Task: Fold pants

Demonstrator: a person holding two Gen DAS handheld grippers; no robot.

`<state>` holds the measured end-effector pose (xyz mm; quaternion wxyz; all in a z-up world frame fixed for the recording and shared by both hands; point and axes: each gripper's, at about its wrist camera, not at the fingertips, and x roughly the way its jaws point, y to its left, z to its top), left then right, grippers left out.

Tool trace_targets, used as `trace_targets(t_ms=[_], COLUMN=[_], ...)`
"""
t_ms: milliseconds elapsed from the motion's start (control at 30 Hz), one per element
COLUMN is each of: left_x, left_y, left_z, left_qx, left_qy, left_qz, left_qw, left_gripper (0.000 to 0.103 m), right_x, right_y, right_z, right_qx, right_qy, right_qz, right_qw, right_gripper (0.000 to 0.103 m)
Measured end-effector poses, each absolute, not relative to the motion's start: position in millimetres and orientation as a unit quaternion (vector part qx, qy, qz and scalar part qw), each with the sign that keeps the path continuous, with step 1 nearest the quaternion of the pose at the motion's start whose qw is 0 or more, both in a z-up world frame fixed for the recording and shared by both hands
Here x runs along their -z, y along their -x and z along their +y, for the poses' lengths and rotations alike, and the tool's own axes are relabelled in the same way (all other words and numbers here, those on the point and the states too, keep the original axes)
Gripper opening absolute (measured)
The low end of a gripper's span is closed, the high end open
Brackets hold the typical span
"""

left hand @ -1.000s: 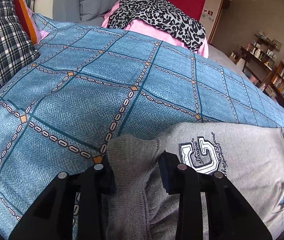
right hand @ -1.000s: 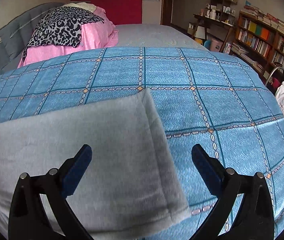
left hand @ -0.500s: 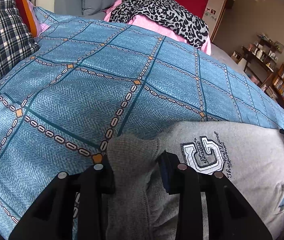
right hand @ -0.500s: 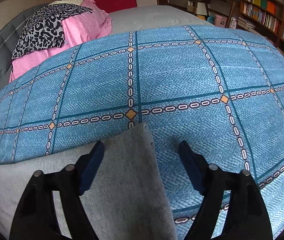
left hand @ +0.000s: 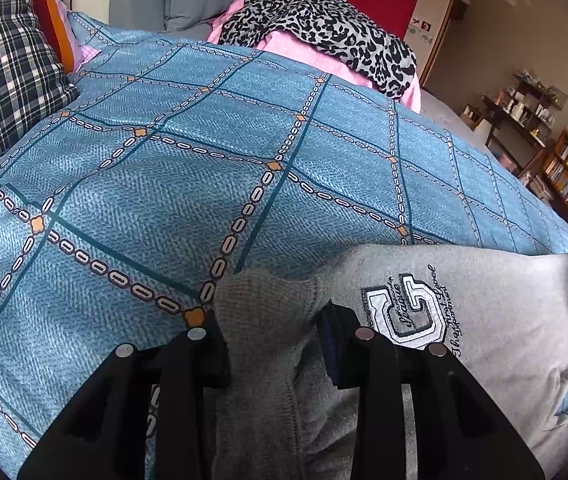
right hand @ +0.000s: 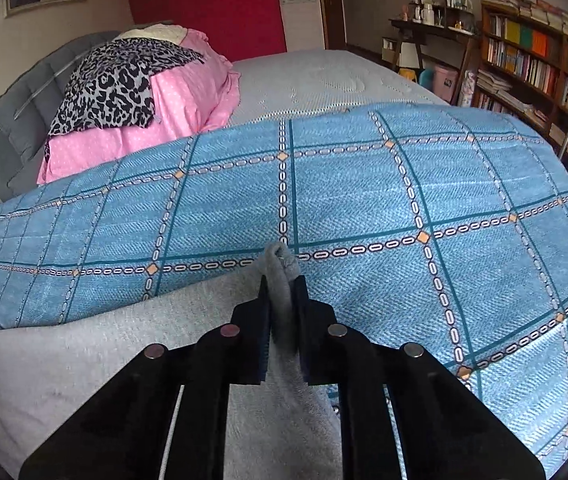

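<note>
You have the grey knit sweatpants (left hand: 503, 320) lying on the blue quilt with a chain-link grid pattern (left hand: 164, 200) that covers the bed, and everything else can be placed from those pants. Your left gripper (left hand: 270, 344) has its jaws pinching a bunched fold of the ribbed grey waistband, which rises in a hump between the two black fingers (left hand: 200, 360); just to the right of that hump sits the embroidered white-and-navy logo patch (left hand: 407, 312) on the flat grey cloth. Your right gripper (right hand: 282, 300) has its jaws pressed close together on a narrow pleat of the pants' far end, the cloth poking up past the fingertips (right hand: 262, 292) in a small tuft, while the rest of the fabric spreads away to the left of it, flat on the quilt. Beyond the pants, at the far side of the quilt, a pink dotted pillow (right hand: 188, 104) lies with a black-and-grey leopard-print cloth (right hand: 116, 80) draped over it. To the left of the pants, at the quilt's edge, is a dark plaid pillow (left hand: 4, 92). Off to the right of the pants, past the bed, wooden bookshelves full of books (right hand: 531, 60) stand against the wall.
</note>
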<state>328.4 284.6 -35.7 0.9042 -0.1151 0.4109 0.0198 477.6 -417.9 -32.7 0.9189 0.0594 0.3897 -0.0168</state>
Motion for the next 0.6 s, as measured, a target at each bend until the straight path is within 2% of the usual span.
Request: trace_targets(t_ms=[367, 600], left_x=[19, -20], left_y=[-314, -277], left_z=[289, 289], left_qx=[-0.022, 0.004], left_qy=[0.138, 0.164], left_qz=[0.379, 0.334], left_qw=[0.915, 0.928], left_gripper=[0.033, 0.032], right_x=[-40, -76], right_y=[-386, -320], right_z=[-419, -415], right_qx=[0.025, 0.015], right_qy=[-0.090, -0.086], right_qz=[0.313, 0.277], right_qw=[0.945, 0.957], right_gripper=[0.011, 0.011])
